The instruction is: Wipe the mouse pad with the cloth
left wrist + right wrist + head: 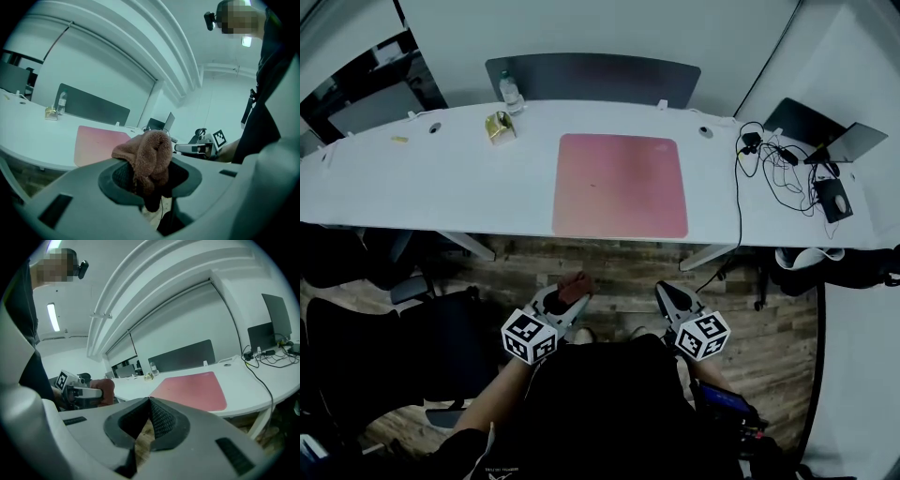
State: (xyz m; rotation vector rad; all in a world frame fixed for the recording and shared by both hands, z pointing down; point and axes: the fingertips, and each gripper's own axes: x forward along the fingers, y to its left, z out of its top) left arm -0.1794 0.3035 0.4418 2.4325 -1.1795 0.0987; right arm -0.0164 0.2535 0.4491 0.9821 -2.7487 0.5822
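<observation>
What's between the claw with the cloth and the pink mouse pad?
Only wooden floor and the desk edge separate cloth from mouse pad, in the head view.

Brown cloth bunched, clamped in left gripper jaws. Pink mouse pad flat on white desk.

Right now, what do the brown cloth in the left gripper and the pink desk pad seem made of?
Brown fuzzy cloth: likely terry or microfibre; nubby pile, soft bunched folds. Pink rectangular mouse pad: probably fabric-topped rubber or foam, matte; lies flat, rounded corners, no glare. Neither is certain.
</observation>
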